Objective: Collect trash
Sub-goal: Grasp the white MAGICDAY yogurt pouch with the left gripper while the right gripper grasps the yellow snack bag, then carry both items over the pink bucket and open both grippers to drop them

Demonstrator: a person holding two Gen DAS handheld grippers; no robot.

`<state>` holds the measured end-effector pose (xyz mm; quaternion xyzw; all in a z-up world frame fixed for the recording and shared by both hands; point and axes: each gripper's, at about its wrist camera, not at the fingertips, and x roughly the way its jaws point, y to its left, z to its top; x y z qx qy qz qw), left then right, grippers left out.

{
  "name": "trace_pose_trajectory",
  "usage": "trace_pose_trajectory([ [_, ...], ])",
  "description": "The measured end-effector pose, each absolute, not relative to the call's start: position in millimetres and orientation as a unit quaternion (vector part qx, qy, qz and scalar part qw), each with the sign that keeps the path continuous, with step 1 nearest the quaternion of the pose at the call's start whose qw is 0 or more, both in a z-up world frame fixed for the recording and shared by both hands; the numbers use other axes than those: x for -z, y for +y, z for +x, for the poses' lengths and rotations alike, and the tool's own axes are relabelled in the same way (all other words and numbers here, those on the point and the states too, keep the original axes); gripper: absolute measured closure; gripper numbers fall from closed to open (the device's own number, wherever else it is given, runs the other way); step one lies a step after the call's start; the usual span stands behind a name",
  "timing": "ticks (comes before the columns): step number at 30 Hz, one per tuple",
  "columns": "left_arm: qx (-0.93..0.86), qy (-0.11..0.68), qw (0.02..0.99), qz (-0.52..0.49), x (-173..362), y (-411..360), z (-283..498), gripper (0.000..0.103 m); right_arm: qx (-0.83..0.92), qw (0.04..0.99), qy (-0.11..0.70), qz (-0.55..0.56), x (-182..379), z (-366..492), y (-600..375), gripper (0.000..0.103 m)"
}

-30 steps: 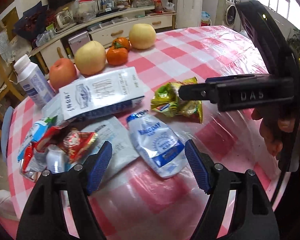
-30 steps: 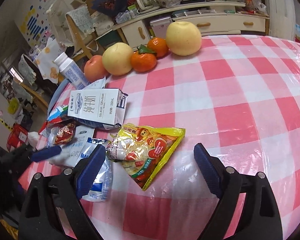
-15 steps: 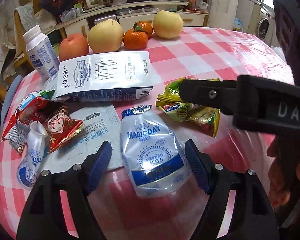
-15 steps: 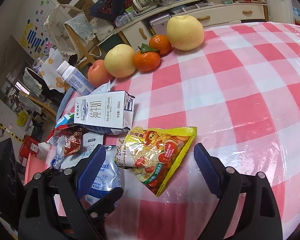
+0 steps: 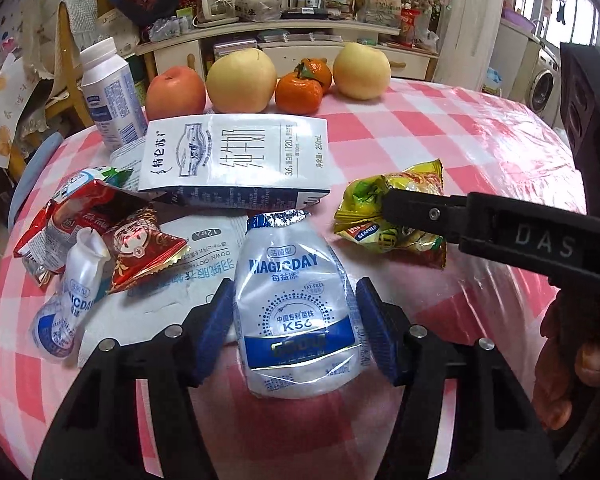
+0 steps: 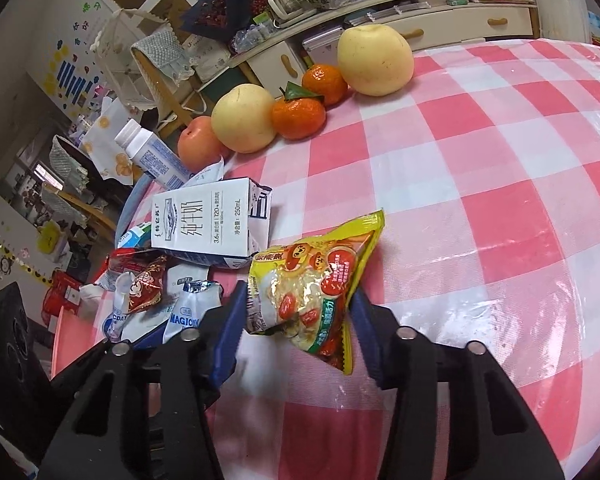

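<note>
Checked table (image 6: 500, 160), milk carton (image 5: 236, 156) lying flat as landmark. Fruit row behind carton. Left gripper (image 5: 296, 320) pinching white MAGICDAY pouch (image 5: 296, 304) just front of carton. Right gripper (image 6: 300, 320) clamped on yellow snack bag (image 6: 312, 280), right of carton. Red wrappers (image 5: 140, 248) left, clear of both.

Fruit row (image 5: 240, 80) at checked tablecloth (image 6: 480, 200) far edge; cluttered sideboard (image 5: 284, 40) behind.

We see our left gripper (image 5: 296, 322) bracketing the Magicday pouch (image 5: 295, 312), blue pads touching its sides. Beyond the pouch lies the milk carton (image 5: 236, 160); right of it, our right gripper (image 5: 400, 206) overlaps the yellow snack bag (image 5: 364, 200).
</note>
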<state>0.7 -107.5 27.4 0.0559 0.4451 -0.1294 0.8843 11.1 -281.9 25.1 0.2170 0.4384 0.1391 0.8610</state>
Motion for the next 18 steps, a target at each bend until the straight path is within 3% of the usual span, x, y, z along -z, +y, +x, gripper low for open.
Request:
trace_pose_trajectory([
  [6, 0.132, 0.435, 0.89, 0.027, -42, -90, -11, 0.04, -0.147, 0.862, 0.433, 0.218, -27, 8, -281, 0.063],
  [18, 0.11, 0.379, 0.918, -0.041, -83, -26, -41, 0.04, -0.186, 0.882, 0.387, 0.192, -46, -13, -264, 0.065],
])
